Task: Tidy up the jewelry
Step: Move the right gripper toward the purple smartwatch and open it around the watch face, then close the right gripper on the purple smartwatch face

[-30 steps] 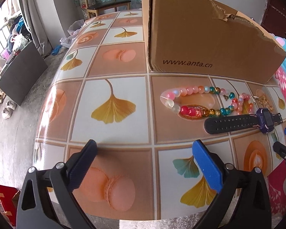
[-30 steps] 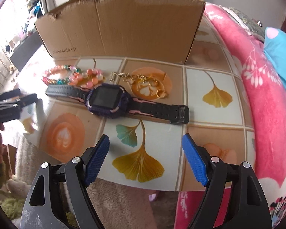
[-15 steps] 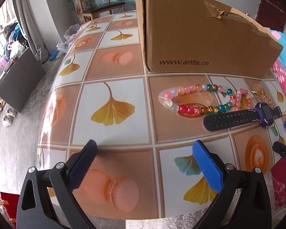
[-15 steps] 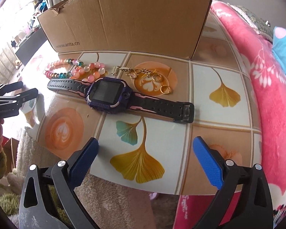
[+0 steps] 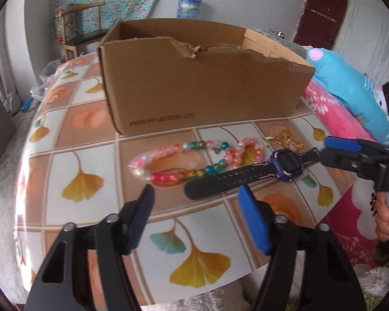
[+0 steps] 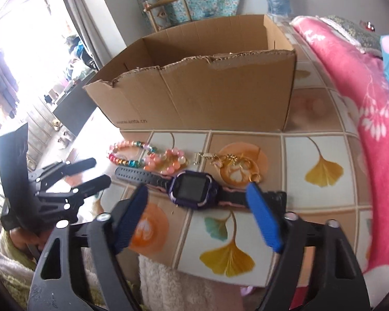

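- Watch (image 6: 193,190), beads (image 6: 147,156), gold chain (image 6: 230,162) laid before cardboard box (image 6: 194,98), presumably awaiting boxing.
- Left gripper (image 5: 197,213), right gripper (image 6: 199,215): just narrowed, gaping, empty, near box front.

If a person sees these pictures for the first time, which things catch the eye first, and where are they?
First, the big open cardboard box standing at the back of the tiled table. In front of it lies a purple smartwatch with a black strap, flat on the table, and just behind the watch a string of coloured beads and a small gold chain.
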Demonstrator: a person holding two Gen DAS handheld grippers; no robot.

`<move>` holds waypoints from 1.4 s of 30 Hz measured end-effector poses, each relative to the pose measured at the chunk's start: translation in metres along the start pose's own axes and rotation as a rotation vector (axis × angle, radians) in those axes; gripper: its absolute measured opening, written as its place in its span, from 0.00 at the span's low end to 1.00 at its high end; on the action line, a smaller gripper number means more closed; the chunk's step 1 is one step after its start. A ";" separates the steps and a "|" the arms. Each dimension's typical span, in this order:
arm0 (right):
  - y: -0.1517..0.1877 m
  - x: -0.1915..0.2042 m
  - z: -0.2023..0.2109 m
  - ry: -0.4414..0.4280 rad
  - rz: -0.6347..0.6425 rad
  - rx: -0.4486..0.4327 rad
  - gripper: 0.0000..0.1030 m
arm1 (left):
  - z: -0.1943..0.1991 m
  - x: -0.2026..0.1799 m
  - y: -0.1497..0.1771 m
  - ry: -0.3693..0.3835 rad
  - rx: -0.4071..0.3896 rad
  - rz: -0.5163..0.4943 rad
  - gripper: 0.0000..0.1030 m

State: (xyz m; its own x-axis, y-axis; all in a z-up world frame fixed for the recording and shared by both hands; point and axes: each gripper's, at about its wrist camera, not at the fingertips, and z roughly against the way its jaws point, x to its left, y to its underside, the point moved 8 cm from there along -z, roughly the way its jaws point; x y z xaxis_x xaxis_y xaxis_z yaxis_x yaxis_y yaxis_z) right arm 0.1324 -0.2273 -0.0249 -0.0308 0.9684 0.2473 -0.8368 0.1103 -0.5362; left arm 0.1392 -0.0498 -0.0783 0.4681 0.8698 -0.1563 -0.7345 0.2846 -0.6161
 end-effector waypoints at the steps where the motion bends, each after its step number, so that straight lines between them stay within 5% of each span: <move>1: 0.000 0.000 -0.004 -0.004 -0.008 0.012 0.57 | -0.002 -0.002 0.000 0.009 0.006 0.002 0.53; 5: -0.003 0.000 -0.018 -0.038 -0.051 0.051 0.46 | -0.013 0.001 0.001 0.058 0.047 0.023 0.43; 16: -0.009 -0.008 -0.036 -0.037 -0.088 0.079 0.45 | -0.024 0.009 -0.005 0.133 0.061 0.106 0.43; 24: 0.000 -0.009 -0.038 -0.044 -0.098 0.109 0.40 | -0.020 0.001 0.000 0.210 0.084 0.123 0.33; 42: 0.015 -0.003 -0.030 -0.034 -0.074 0.127 0.40 | 0.003 -0.014 0.024 0.184 0.119 0.037 0.33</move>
State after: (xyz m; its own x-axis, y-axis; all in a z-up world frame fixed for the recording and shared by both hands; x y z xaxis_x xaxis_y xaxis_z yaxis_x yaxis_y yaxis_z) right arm 0.1366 -0.2221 -0.0582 0.0167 0.9503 0.3107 -0.8997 0.1498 -0.4099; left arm 0.1138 -0.0537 -0.0888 0.5138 0.7951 -0.3222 -0.8005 0.3092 -0.5134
